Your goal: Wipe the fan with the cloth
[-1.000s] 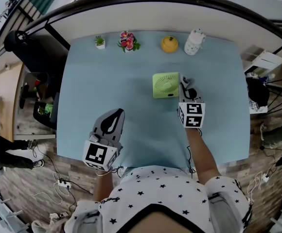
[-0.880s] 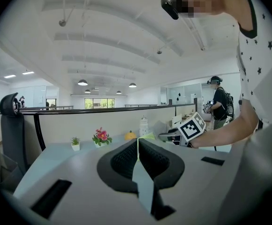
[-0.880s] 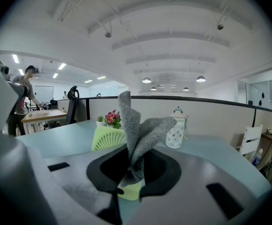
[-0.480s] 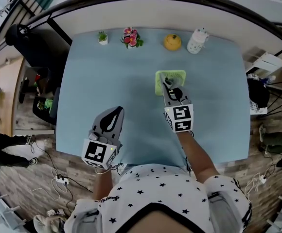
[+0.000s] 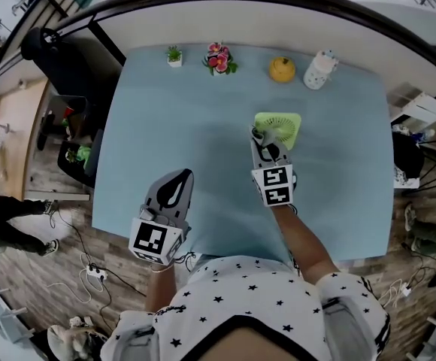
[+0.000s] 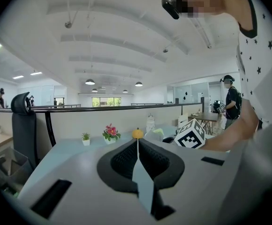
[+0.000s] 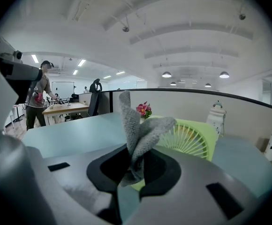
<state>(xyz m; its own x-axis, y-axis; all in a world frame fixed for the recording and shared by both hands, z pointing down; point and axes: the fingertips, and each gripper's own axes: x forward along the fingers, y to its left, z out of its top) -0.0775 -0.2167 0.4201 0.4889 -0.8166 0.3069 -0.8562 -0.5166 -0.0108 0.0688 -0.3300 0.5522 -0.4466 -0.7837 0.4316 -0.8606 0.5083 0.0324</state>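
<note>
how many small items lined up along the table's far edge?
4, left to right: green potted plant, pink flowers, yellow ornament, white jar. None appear hidden.

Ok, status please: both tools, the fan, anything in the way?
Left tool shut, empty, off to the side. Right tool shut on cloth, close in front of fan. Nothing between cloth and fan.

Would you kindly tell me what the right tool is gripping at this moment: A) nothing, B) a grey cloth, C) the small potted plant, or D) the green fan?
B: the right tool is shut on the grey cloth, which sticks up from its jaws in front of the green fan.
</note>
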